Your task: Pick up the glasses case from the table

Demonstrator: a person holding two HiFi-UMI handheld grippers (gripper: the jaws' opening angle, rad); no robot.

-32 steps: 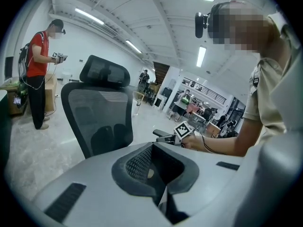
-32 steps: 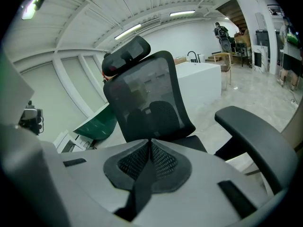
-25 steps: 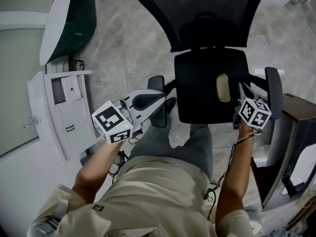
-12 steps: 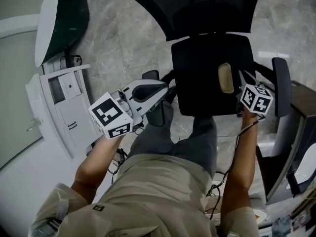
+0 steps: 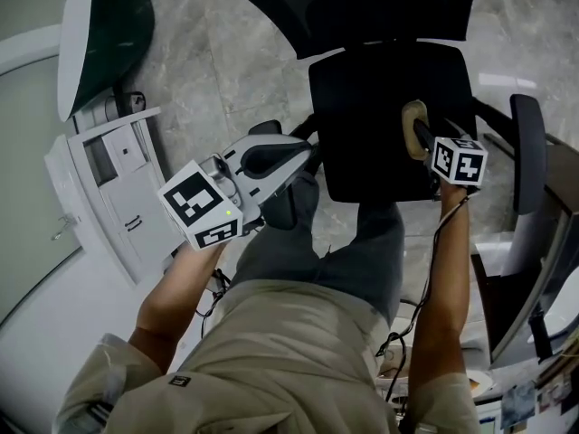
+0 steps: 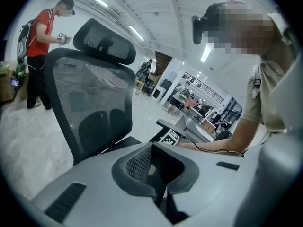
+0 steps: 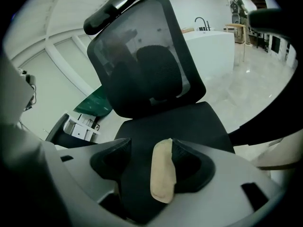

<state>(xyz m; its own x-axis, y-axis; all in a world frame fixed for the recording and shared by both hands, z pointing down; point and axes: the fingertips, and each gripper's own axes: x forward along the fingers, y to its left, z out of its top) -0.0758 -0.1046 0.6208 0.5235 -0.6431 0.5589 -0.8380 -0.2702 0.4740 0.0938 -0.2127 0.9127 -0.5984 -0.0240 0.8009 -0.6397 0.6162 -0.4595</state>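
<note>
- the glasses case (image 7: 162,174) isn't on a worktop. it lies flat on the black chair seat (image 5: 362,107), toward the seat's right side as you look down on it.
- your right tool (image 7: 149,164) is the nearer one by far. its jaws have just been opening and now stand spread, with the case between them, not pinched.
- the case's long axis runs away from you, roughly in line with the way the right tool points, so the jaws straddle its narrow width. that is the relation the grasp turns on.
- the case sits off-centre in the gap, right beside the right-hand jaw's pad and well clear of the left-hand one. whether it already touches that pad i can't tell.
- judging from this, shift the tool slightly toward the right jaw's side before you close, or the left jaw will push the case across the seat.
- your left tool (image 6: 152,167) is well apart, over by your left knee, with its jaws pressed together on nothing.
</note>
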